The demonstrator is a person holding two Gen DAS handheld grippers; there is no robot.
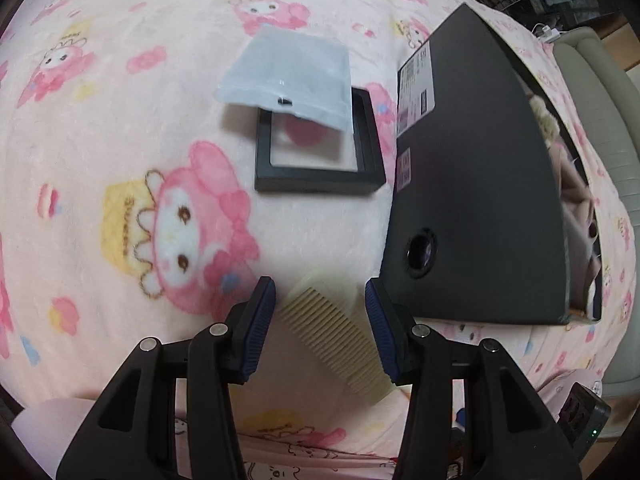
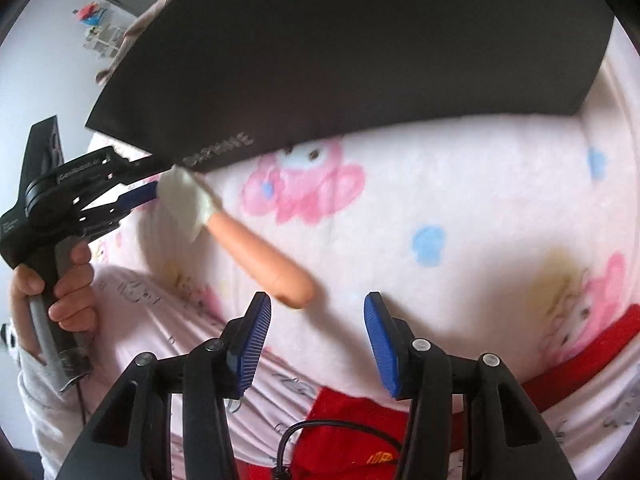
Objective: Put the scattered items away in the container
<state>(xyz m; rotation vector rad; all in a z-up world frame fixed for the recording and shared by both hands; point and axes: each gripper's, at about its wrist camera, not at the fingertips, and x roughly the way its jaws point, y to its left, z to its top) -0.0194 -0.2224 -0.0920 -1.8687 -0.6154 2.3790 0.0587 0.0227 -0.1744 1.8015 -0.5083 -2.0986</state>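
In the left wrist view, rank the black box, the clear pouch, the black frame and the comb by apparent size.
1. black box
2. black frame and clear pouch, too alike to rank
3. comb, though it is nearest the camera

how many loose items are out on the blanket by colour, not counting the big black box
cream: 1, the comb
black: 1, the square frame
pale blue: 1, the plastic pouch
orange and white: 1, the doll leg with sock
total: 4

The left wrist view looks steeply down from close above the blanket (image 1: 120, 128), the black box (image 1: 480, 184) at its right. The right wrist view sits low and near, facing that box (image 2: 340, 40) across the blanket (image 2: 440, 184); both share them.
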